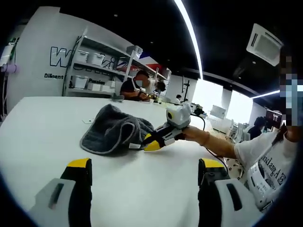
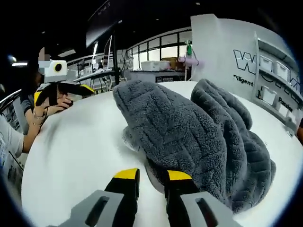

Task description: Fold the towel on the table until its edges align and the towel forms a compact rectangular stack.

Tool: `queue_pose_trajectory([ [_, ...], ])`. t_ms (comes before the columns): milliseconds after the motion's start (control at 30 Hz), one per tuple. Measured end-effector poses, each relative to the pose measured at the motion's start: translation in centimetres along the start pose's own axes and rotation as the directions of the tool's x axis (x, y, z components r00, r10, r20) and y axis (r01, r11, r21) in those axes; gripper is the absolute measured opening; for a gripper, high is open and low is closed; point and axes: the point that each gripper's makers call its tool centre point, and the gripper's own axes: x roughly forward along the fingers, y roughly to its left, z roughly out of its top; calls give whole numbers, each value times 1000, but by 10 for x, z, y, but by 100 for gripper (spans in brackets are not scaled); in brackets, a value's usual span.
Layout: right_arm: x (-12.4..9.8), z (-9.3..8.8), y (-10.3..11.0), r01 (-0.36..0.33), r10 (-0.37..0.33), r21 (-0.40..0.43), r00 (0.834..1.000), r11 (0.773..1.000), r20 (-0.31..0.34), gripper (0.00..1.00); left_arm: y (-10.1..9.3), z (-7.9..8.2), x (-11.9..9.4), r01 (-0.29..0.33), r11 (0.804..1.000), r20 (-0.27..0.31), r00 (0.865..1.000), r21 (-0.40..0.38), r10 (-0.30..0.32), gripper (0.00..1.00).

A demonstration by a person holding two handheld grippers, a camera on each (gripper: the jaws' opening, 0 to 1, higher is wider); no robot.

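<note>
A grey fluffy towel [image 1: 111, 132] lies bunched in a loose heap on the white table [image 1: 42, 127]. In the right gripper view the towel [image 2: 189, 137] rises in two thick humps just ahead of the jaws. My right gripper [image 2: 152, 178] is shut on the towel's near hem, low at the table. The left gripper view also catches the right gripper [image 1: 150, 143], held by a hand at the towel's right edge. My left gripper [image 1: 145, 164] hovers open over bare table, short of the towel. The left gripper [image 2: 64, 91] appears far off in a hand.
Shelves with white bins [image 1: 92, 71] stand against the lettered wall behind the table. People sit at the far side [image 1: 135, 87]. The person's forearm [image 1: 213, 144] reaches in from the right. A small tag [image 1: 87, 121] lies left of the towel.
</note>
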Motion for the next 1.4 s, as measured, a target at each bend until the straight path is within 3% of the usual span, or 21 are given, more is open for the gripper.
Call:
queue_pose_trajectory([
  [200,1,-1,-6,12,-12,15,1000,1000,-6,12,2,-3,1,-2,1000,-9,1000,-4,2,98],
  [400,2,-2,-8,30,-31,-38,999,999,-16,4,3,-3,1,-7,1000,-8,1000,-9,7,97],
  [700,-4,1,7,2,-8,-110,998,994,-62,3,1,-1,0,-2,1000,-1,1000,-5,2,97],
  [1000,-26,19,14,-2,-4,-145,999,989,-38,3,2,1,-2,0,1000,3,1000,-1,0,97],
  [1400,-64,45,8,40,-32,-161,998,986,52,3,0,0,0,3,1000,-5,1000,2,-3,97],
])
